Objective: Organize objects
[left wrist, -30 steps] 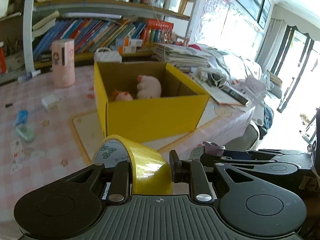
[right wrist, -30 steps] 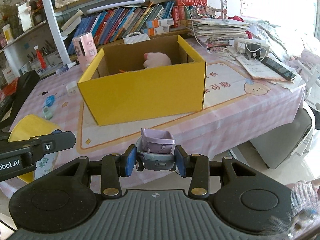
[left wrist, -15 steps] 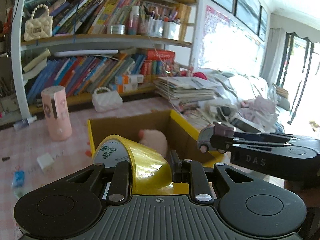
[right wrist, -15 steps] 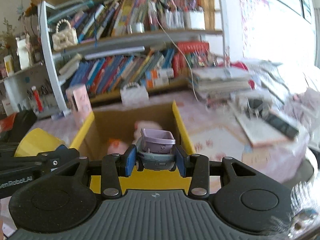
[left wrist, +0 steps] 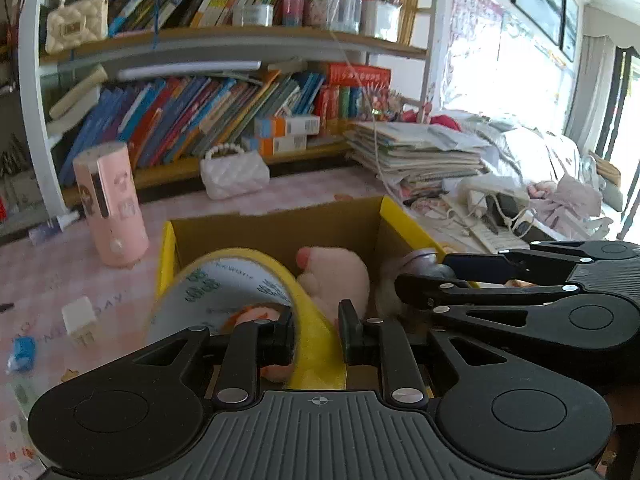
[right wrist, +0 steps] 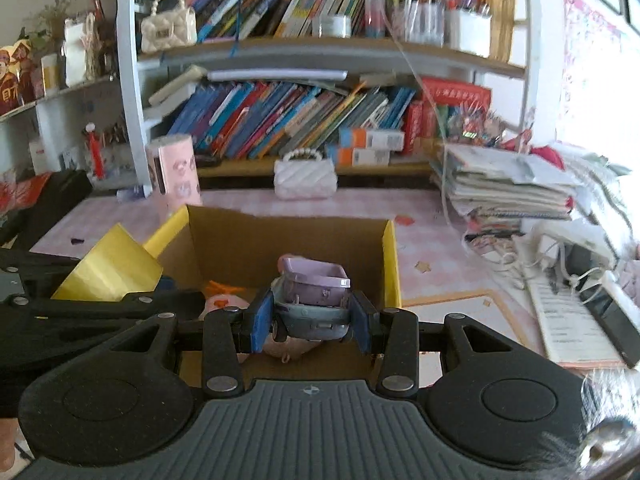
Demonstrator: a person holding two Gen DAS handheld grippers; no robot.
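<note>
Bookshelves (right wrist: 304, 120) crammed with leaning books fill the background of both views, and a pink checked tablecloth (right wrist: 432, 216) covers the table in front of them. At the centre of each frame an open cardboard box with yellow outer walls (right wrist: 394, 264) is seen, and a pink plush toy (left wrist: 336, 276) lies inside it.

In the left wrist view, the left gripper (left wrist: 316, 332) is closed on the wall of a roll of yellow tape (left wrist: 308, 320); one finger is set inside the roll's white core, the other against its yellow outside. The roll is held over the near left part of the box. In the right wrist view the same roll appears at the left edge, beside the box's left wall.

The right gripper (right wrist: 310, 316) is clamped on a small toy car (right wrist: 312, 300) with a lilac top and grey-blue body; its blue pads (right wrist: 262, 318) are pressed against the car's sides. The car is held above the box's near edge, at lower centre of the frame.

A pink cylindrical container (left wrist: 110, 204) stands on the table left of the box, a white quilted handbag (right wrist: 305, 178) sits behind it, and a stack of papers (right wrist: 508, 188) is piled at the right.
</note>
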